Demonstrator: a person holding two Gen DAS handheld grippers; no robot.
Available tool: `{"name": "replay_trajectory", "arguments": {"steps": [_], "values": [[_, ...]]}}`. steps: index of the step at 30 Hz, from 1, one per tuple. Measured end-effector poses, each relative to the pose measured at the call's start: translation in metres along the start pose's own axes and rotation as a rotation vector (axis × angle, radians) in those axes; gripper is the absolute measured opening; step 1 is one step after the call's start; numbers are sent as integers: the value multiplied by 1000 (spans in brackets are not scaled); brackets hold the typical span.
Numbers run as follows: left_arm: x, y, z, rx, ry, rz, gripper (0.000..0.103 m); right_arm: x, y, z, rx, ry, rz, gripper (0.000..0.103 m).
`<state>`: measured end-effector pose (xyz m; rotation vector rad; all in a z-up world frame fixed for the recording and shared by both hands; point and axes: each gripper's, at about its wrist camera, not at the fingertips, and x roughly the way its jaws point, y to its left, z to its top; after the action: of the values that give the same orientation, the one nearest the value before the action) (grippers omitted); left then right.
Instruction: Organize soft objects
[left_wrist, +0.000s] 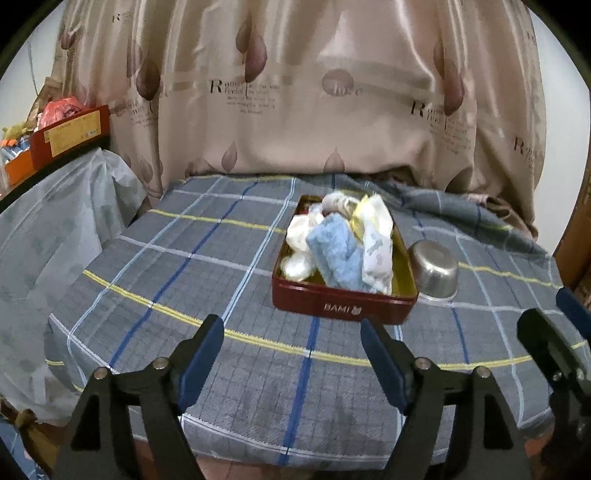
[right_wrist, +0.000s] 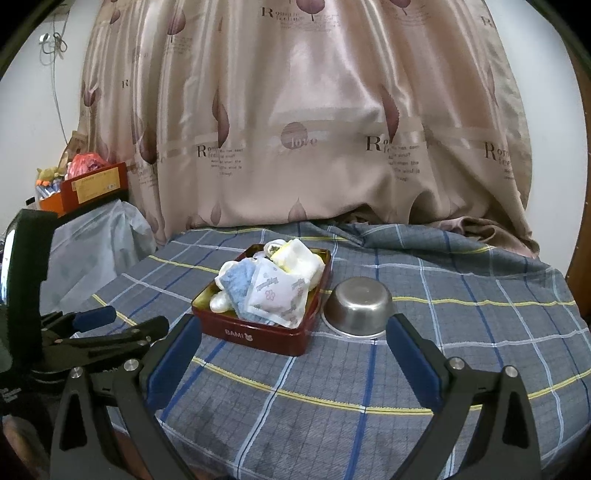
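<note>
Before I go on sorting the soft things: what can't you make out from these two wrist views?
- Red tin: its floor and any lower items, hidden by the blue cloth and printed white pouch piled on top, both views.
- Steel bowl: upside down, so whatever is beneath is hidden.
- Far-left shelf box: contents too small and blurred.

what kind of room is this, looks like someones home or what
Probably a room in a home: a leaf-print curtain hangs behind a table under a plaid cloth, and a red tin of soft items sits beside a steel bowl.
</note>
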<state>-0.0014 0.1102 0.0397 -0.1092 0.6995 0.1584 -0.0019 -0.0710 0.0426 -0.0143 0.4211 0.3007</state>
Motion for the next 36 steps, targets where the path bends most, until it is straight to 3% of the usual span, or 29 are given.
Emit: {"name": "replay_trajectory", "arguments": {"steps": [13, 36], "values": [[9, -5, -7, 27, 24, 41, 80, 2, -2, -2, 9, 16, 3, 99], [28, -9, -16, 48, 97, 31, 82, 12, -3, -10, 26, 41, 9, 99]]}}
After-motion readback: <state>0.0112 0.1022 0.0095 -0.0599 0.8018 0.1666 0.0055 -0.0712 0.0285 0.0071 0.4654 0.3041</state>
